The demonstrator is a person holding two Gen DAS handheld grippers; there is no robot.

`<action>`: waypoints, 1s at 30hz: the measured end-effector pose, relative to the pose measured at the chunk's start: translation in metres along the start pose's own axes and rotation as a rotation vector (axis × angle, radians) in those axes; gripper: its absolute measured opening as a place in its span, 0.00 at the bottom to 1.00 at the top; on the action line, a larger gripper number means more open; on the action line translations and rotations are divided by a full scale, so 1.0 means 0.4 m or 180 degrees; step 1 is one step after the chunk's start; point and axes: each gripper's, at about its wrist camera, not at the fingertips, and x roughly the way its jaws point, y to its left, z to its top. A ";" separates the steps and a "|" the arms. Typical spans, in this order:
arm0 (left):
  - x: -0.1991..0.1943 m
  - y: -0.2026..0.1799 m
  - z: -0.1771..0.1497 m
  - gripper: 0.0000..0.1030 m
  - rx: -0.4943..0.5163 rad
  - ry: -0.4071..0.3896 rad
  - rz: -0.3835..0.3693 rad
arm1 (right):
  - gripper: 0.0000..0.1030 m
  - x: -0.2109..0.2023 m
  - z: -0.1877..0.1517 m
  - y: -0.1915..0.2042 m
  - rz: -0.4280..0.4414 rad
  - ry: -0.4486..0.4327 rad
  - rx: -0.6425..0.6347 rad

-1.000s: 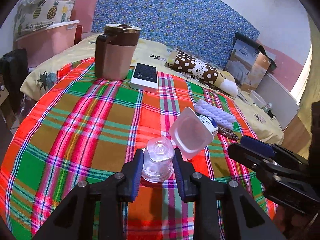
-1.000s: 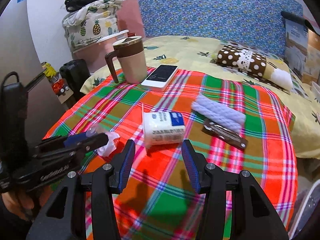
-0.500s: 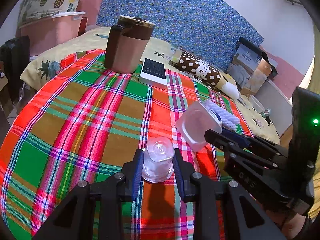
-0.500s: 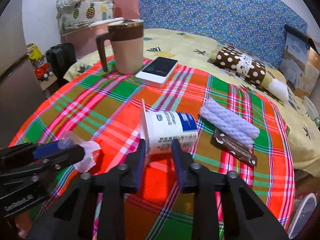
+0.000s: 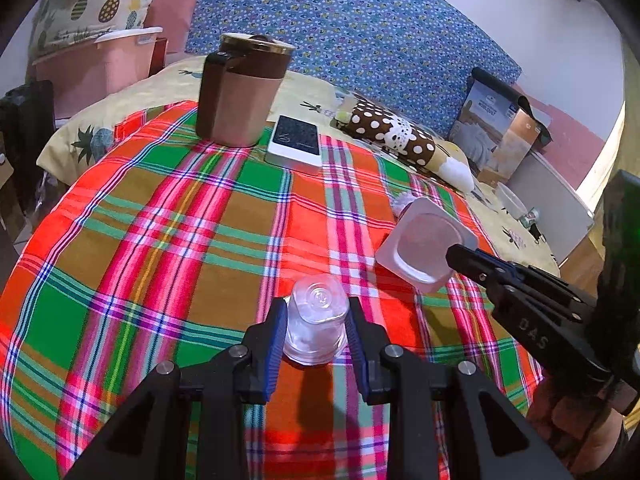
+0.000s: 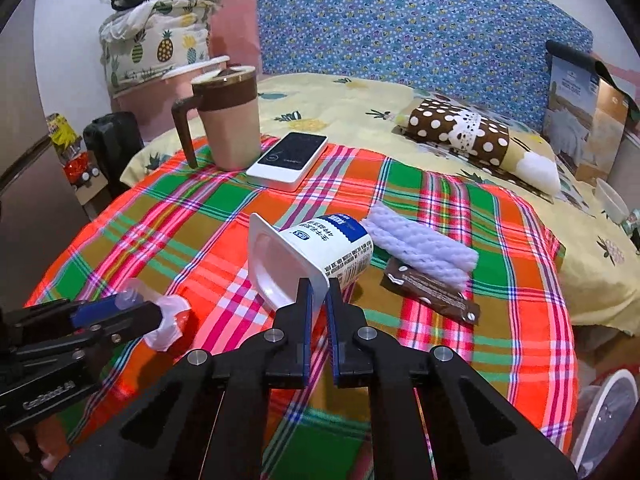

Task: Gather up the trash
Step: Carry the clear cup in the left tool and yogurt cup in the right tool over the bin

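So both grippers are busy on the round table with the bright plaid cloth (image 5: 168,240). The left gripper (image 5: 316,320) has its blue-padded fingers clamped on either side of a small clear plastic cup (image 5: 316,316), which is upside down with its base facing up, sitting right at the near part of the table. From the right wrist view that same cup looks squashed and pokes out past the left gripper's tips at the lower left. The right gripper (image 6: 318,294) is pinched tight on the rim wall of a white yogurt cup (image 6: 308,256), one finger inside the mouth and the other on the outside; the cup is tipped on its side with the open mouth facing left and the blue-and-white label up, though it's hard to tell if it's off the cloth or just resting on it. Just beside the yogurt cup's bottom end is a pale lavender ridged foam piece (image 6: 420,248), and touching the near edge of that is a brown snack wrapper (image 6: 430,290) lying flat. Farther back on the table are a tan and brown lidded mug (image 6: 228,118) and a white-edged phone-like device (image 6: 288,160) right next to it. Behind the table there's a bed with a polka-dot pillow (image 6: 460,132)
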 end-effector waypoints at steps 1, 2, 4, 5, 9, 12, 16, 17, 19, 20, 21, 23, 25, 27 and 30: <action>-0.002 -0.007 -0.002 0.29 0.0015 0.0001 -0.0006 | 0.08 -0.004 -0.002 -0.004 0.0010 -0.0006 0.0008; -0.004 -0.017 -0.004 0.29 0.0035 0.0002 -0.0015 | 0.08 -0.012 -0.005 -0.008 0.0021 -0.0015 0.0024; -0.011 -0.033 -0.010 0.29 0.0079 -0.0003 -0.0029 | 0.08 -0.025 -0.012 -0.020 0.0042 -0.0031 0.0058; -0.015 -0.041 -0.011 0.29 0.0100 -0.0006 -0.0039 | 0.08 -0.033 -0.016 -0.026 0.0041 -0.0043 0.0080; -0.034 -0.080 -0.021 0.29 0.0193 -0.0030 -0.0073 | 0.08 -0.067 -0.035 -0.056 0.0034 -0.0082 0.0167; -0.049 -0.116 -0.028 0.29 0.0272 -0.0042 -0.0097 | 0.08 -0.097 -0.053 -0.078 0.0017 -0.0115 0.0232; -0.068 -0.169 -0.045 0.29 0.0377 -0.0047 -0.0142 | 0.08 -0.136 -0.080 -0.109 -0.0006 -0.0158 0.0320; -0.071 -0.178 -0.047 0.29 0.0397 -0.0044 -0.0150 | 0.08 -0.147 -0.087 -0.115 -0.0013 -0.0169 0.0343; -0.079 -0.207 -0.058 0.29 0.0455 -0.0036 -0.0174 | 0.08 -0.163 -0.099 -0.125 -0.0027 -0.0186 0.0383; -0.082 -0.219 -0.064 0.29 0.0479 -0.0033 -0.0188 | 0.08 -0.172 -0.106 -0.132 -0.0034 -0.0197 0.0408; -0.087 -0.235 -0.071 0.29 0.0511 -0.0029 -0.0206 | 0.08 -0.180 -0.111 -0.137 -0.0044 -0.0205 0.0427; -0.093 -0.258 -0.080 0.29 0.0559 -0.0023 -0.0236 | 0.08 -0.197 -0.123 -0.149 -0.0066 -0.0229 0.0476; -0.099 -0.287 -0.095 0.29 0.0616 -0.0007 -0.0273 | 0.08 -0.211 -0.137 -0.159 -0.0095 -0.0244 0.0518; -0.103 -0.309 -0.105 0.29 0.0654 0.0008 -0.0304 | 0.08 -0.226 -0.150 -0.174 -0.0126 -0.0256 0.0570; -0.110 -0.350 -0.123 0.29 0.0730 0.0027 -0.0368 | 0.08 -0.250 -0.170 -0.196 -0.0182 -0.0284 0.0646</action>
